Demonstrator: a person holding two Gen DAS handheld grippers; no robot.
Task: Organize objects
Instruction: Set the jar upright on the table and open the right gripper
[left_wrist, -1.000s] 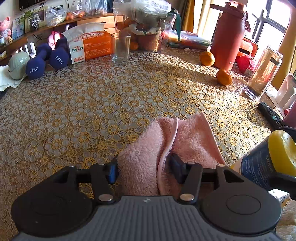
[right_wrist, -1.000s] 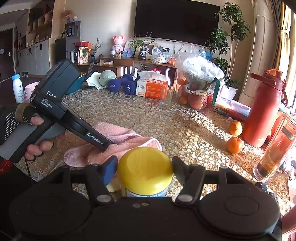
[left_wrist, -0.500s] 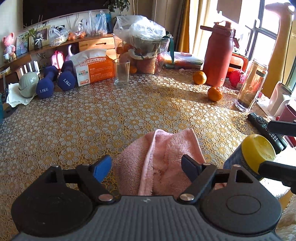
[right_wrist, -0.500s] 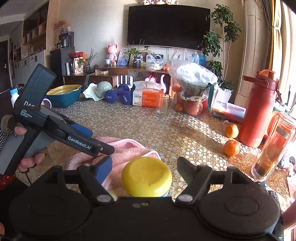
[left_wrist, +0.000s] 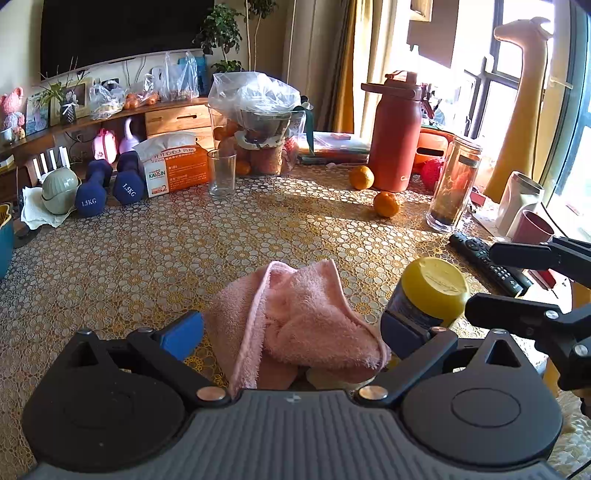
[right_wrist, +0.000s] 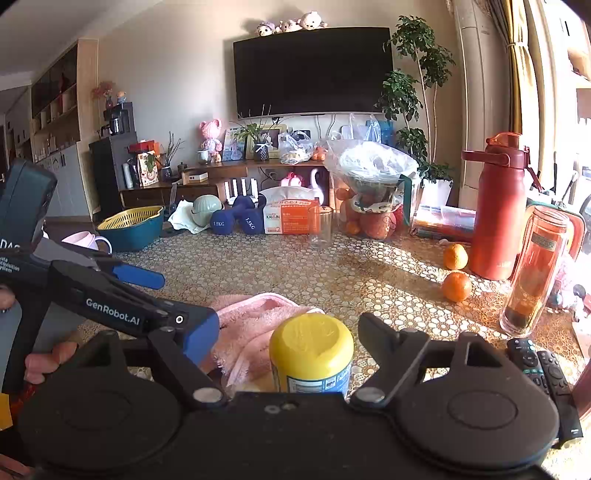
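With both grippers' jaws spread wide and empty, the crumpled pink terry towel (left_wrist: 295, 325) on the patterned desk (left_wrist: 184, 240) touches the yellow-lidded blue jar (right_wrist: 312, 356) (unsteady-looking), so tugging the cloth may topple it.

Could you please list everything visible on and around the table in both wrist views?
Towel: one, pink, crumpled at the near table edge.
Jar: one, yellow lid, beside the towel.
Oranges: two loose, near the red flask.
Drinking glass: one, clear.
Dumbbells: two, navy, far left.
Tissue box: one, orange-white.
Remotes: two, black, right edge.
Left gripper: jaws open around the towel.
Right gripper: jaws open around the jar.
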